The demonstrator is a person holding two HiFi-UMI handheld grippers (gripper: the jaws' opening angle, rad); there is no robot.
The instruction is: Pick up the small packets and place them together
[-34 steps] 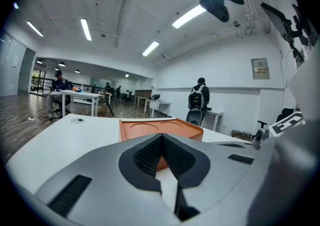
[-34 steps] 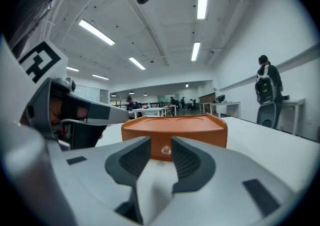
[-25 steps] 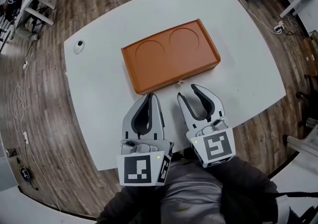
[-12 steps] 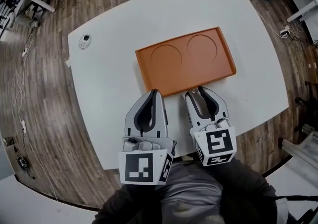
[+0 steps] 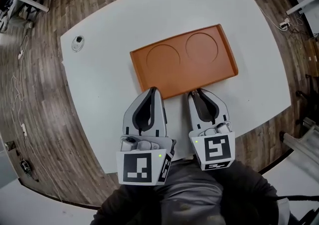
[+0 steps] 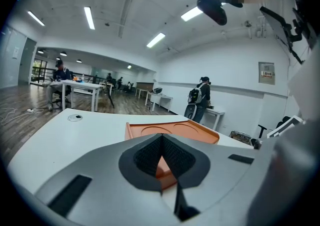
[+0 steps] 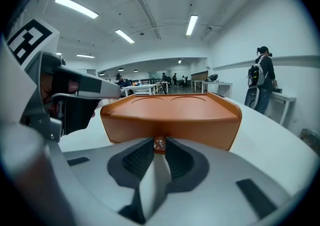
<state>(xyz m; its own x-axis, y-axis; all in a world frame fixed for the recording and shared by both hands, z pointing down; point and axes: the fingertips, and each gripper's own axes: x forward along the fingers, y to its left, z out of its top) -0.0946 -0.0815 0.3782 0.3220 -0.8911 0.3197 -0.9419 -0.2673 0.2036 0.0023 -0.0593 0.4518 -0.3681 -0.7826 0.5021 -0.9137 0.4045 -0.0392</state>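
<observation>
Two grippers sit side by side at the near edge of the white table (image 5: 107, 87), both nosed up to the front wall of the orange box (image 5: 184, 62). The right gripper (image 5: 198, 92) has just been closing. Its jaws are narrow now, pinching the little tab (image 7: 159, 143) that sticks out of the box's front edge. The left gripper (image 5: 152, 91) holds nothing and its jaws are together. Its tips are right at the box's near-left corner, though I can't tell if they touch it.

That front wall pretty much fills the right gripper view, with the left gripper crowding in just beside it. The box top has two round recesses. The packets don't show in any view, so I can't say where they are.

Other stuff around:
- A small round disc (image 5: 76, 43) sits at the table's far-left corner, well apart from the box.
- The floor (image 5: 45, 119) all round is wood, with a cable (image 5: 21, 92) lying on it at left.
- A person with a backpack (image 7: 262, 77) stands by desks beyond the table.
</observation>
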